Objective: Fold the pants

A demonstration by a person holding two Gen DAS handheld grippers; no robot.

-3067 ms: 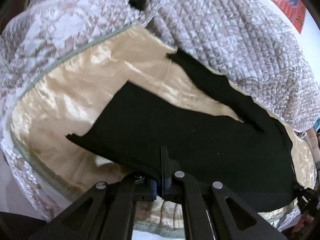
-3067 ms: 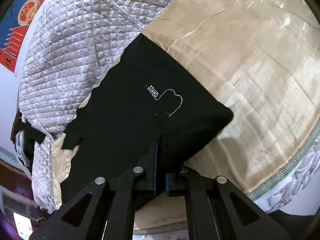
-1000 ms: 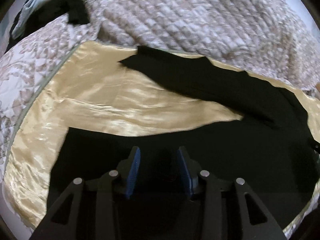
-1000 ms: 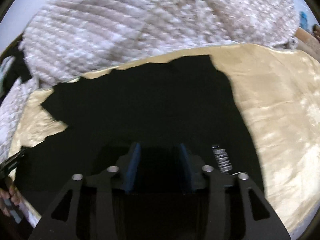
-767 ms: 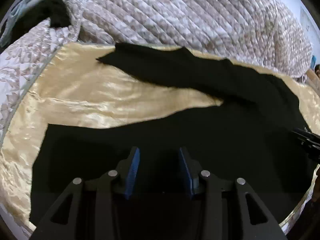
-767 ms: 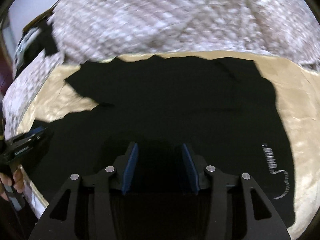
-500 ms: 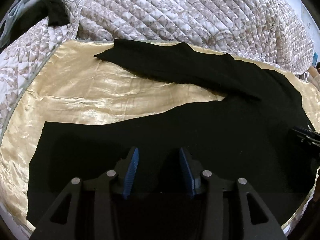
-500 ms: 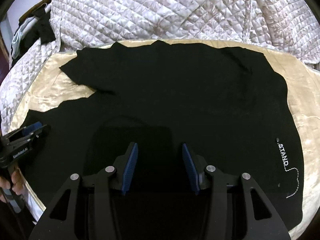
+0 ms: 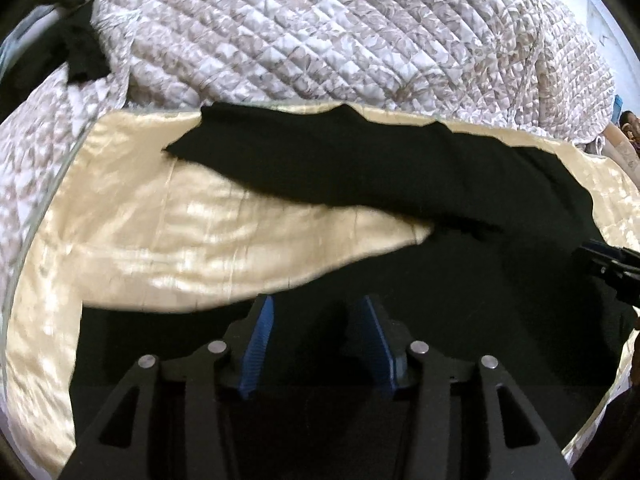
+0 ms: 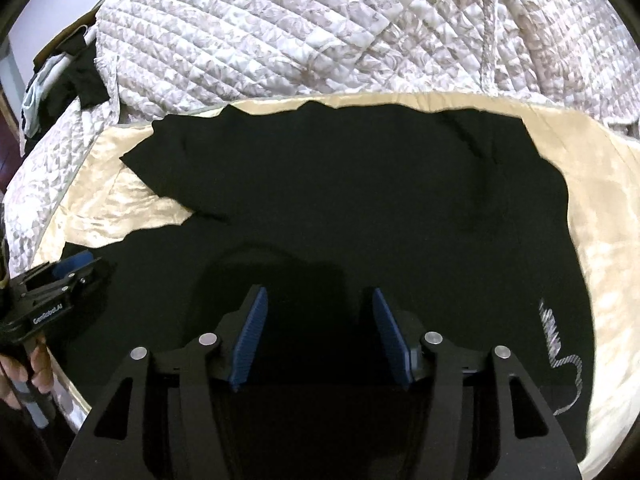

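Black pants lie spread flat on a cream satin sheet, their two legs forking toward the left. White stitched lettering marks the cloth near the waist end on the right. My left gripper hovers over the near leg, its jaws opening, with nothing pinched between the blue pads. My right gripper hovers over the seat area, jaws also opening and empty. The left gripper shows in the right wrist view at the left edge, and the right gripper shows at the right edge of the left wrist view.
A quilted white and beige bedspread is bunched behind the sheet. Dark and pale clothes lie at the far left. A hand holds the left gripper's handle. The bed's edge runs close below both grippers.
Both grippers, shut on the pants three seconds ago, have let go and stand open, widening further. The pants now lie spread flat, and both views have drawn back slightly.
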